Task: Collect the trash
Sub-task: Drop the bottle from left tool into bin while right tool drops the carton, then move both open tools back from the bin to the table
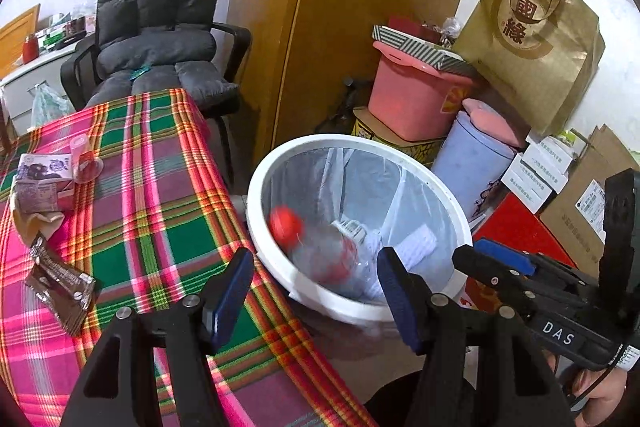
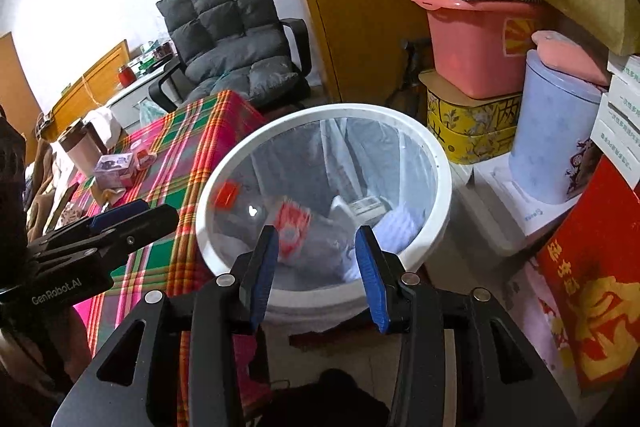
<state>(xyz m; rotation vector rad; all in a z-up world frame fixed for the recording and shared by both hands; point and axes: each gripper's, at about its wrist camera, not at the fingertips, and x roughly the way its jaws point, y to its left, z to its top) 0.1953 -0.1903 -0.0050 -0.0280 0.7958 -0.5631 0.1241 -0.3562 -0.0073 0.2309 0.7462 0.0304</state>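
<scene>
Both your grippers, left gripper [image 1: 316, 291] and right gripper [image 2: 316, 273], hang open and empty over the white bin [image 2: 436, 163]; a bottle [image 1: 320, 251] (red-capped, blurred) lies inside.

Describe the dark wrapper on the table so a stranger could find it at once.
Start at the plaid table beside the white bin. Near its left edge lies a flat dark brown wrapper. Unlike the purple cartons and clear cup beyond, it is crumpled and shiny.

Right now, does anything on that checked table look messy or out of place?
Yes. A clear plastic cup lies tipped on its side beside a small carton, and a crumpled brown wrapper lies loose near the tablecloth edge.
</scene>
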